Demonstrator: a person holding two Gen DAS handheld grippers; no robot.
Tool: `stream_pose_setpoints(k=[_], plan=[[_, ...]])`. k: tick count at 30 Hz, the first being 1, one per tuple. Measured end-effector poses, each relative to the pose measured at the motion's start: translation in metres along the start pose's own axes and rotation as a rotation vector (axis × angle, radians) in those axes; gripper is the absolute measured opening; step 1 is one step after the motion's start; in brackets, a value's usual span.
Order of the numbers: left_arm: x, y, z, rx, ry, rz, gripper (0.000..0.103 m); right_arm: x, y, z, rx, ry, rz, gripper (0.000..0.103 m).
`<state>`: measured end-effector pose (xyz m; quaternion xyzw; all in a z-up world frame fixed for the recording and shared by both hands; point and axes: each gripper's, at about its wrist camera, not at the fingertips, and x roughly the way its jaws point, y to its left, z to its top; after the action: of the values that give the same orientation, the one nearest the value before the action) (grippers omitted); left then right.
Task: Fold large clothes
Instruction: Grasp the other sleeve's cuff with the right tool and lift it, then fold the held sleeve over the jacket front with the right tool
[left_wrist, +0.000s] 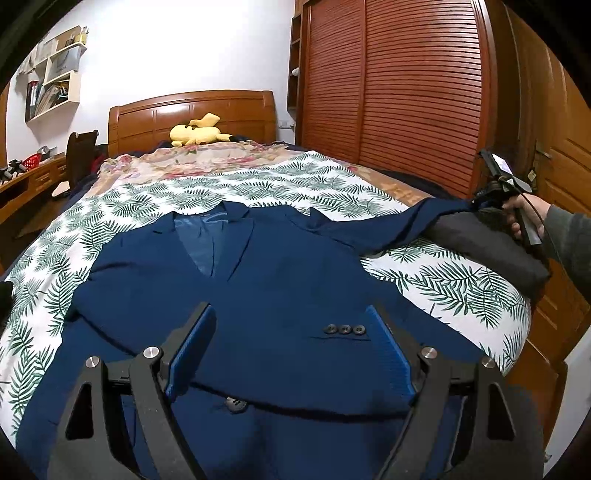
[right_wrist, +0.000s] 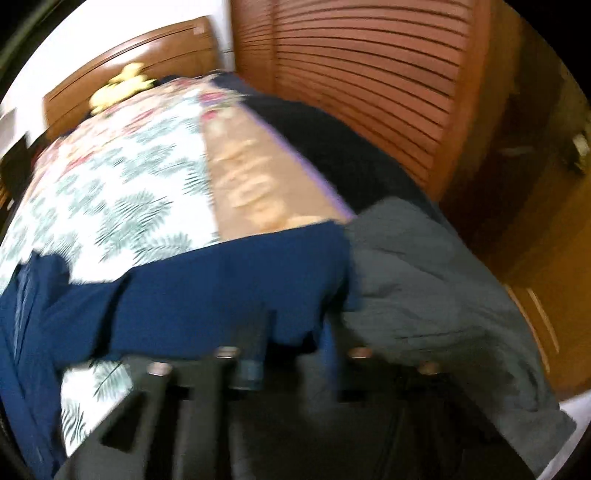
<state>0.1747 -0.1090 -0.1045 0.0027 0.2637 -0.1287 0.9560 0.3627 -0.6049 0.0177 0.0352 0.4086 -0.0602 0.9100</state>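
A navy blue suit jacket (left_wrist: 280, 280) lies face up and spread flat across the middle of a bed covered by a white sheet printed with green fern leaves (left_wrist: 266, 184), its collar toward the wooden headboard (left_wrist: 192, 114) and its hem at the foot edge. One sleeve is folded across the front, three dark cuff buttons (left_wrist: 345, 329) showing near the hem; the other sleeve (left_wrist: 391, 225) stretches out to the bed's right edge.

The left gripper (left_wrist: 291, 350) hangs over the lower front of the jacket, its blue-padded jaws standing wide apart with nothing between them. At the right edge, a hand (left_wrist: 524, 218) in a grey sleeve holds the right gripper (left_wrist: 476, 203) at the cuff end of the outstretched sleeve, beside a dark grey garment (left_wrist: 491, 243) draped over that edge. The right wrist view is blurred; in it the jaws appear drawn together on the navy sleeve cloth (right_wrist: 207, 295), which bunches at the fingers (right_wrist: 251, 362), with the grey garment (right_wrist: 443, 288) just beside it.

A yellow plush toy (left_wrist: 197, 131) rests at the head of the bed on a floral blanket (left_wrist: 192, 158). A slatted reddish-brown wardrobe (left_wrist: 399, 85) runs along the bed's right side, and white wall shelves (left_wrist: 55, 81) hang at the far left.
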Motion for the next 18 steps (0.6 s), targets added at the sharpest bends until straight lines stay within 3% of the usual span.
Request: stream_pose_setpoints(k=[6, 18], plan=[[-0.003, 0.005, 0.000, -0.006, -0.003, 0.007, 0.083, -0.056, 0.067, 0.016, -0.147, -0.159, 0.113, 0.008], [-0.014, 0.021, -0.002, -0.028, -0.013, 0.035, 0.083, -0.193, 0.258, 0.014, -0.468, -0.444, 0.396, 0.007]])
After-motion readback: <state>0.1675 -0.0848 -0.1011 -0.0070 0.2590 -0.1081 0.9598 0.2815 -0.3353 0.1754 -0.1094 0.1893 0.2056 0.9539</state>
